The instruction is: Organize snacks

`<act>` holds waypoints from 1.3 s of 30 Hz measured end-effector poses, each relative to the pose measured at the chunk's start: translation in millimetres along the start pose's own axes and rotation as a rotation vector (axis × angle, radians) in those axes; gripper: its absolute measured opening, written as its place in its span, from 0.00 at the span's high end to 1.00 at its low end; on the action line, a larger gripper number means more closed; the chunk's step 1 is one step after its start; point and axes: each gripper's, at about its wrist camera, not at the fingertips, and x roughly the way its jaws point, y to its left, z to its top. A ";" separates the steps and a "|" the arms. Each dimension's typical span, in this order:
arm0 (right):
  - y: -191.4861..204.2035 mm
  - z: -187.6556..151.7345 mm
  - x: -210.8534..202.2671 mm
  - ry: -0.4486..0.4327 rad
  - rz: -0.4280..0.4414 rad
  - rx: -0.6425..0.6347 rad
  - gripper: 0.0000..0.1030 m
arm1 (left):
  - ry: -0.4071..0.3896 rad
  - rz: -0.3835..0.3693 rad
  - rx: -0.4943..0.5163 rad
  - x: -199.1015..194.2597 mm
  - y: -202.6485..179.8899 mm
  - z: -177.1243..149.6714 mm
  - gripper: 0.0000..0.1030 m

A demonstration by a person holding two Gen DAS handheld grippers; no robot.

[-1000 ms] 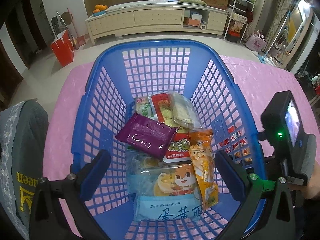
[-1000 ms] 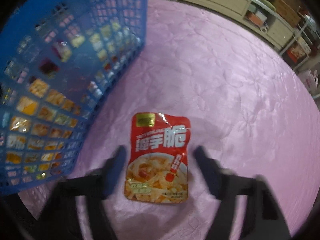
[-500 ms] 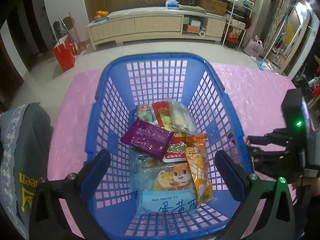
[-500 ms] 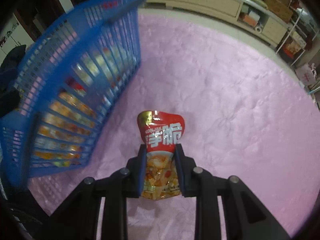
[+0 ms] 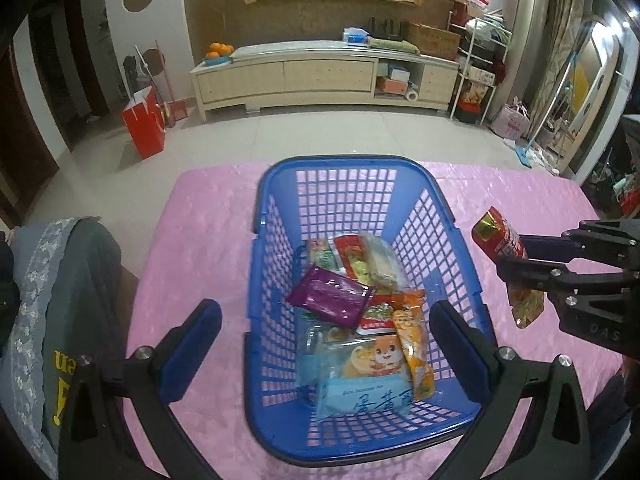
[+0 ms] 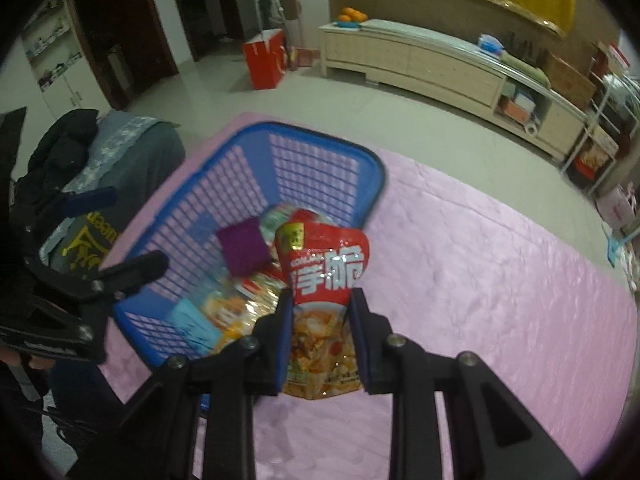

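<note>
A blue mesh basket (image 5: 340, 162) stands on the pink table and holds several snack packets, among them a purple one (image 5: 330, 296), an orange one (image 5: 414, 344) and a pale blue one (image 5: 368, 394). My left gripper (image 5: 326, 332) hangs open above the basket's near end with nothing between its fingers. My right gripper (image 6: 322, 320) is shut on a red snack packet (image 6: 324, 272), held up in the air at the basket's (image 6: 320, 136) right side. In the left wrist view that packet (image 5: 498, 236) and the right gripper (image 5: 516, 256) show right of the basket.
The pink tablecloth (image 6: 500, 300) stretches wide to the right of the basket. A chair draped with grey clothing (image 5: 60, 300) stands at the table's left edge. On the floor beyond are a red bag (image 5: 146, 128) and a long low cabinet (image 5: 320, 76).
The right gripper closed on the red packet lying on the table and lifted it up beside the basket. The left gripper rose above the basket and stayed open.
</note>
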 end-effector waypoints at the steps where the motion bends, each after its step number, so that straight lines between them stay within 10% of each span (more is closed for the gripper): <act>1: 5.5 4.2 1.6 0.000 0.006 -0.007 0.70 | -0.002 0.003 -0.003 -0.5 3.2 -0.7 0.00; 25: 55.1 46.9 81.1 0.119 0.022 -0.081 0.68 | 0.032 0.021 -0.102 23.7 61.1 -13.3 0.00; 31: 53.5 48.2 76.7 0.059 0.016 -0.072 0.28 | 0.041 0.023 -0.095 29.0 63.7 -15.5 0.00; 39: 43.1 39.4 54.2 0.021 0.007 -0.048 0.25 | 0.022 0.021 -0.096 22.1 57.0 -15.6 0.00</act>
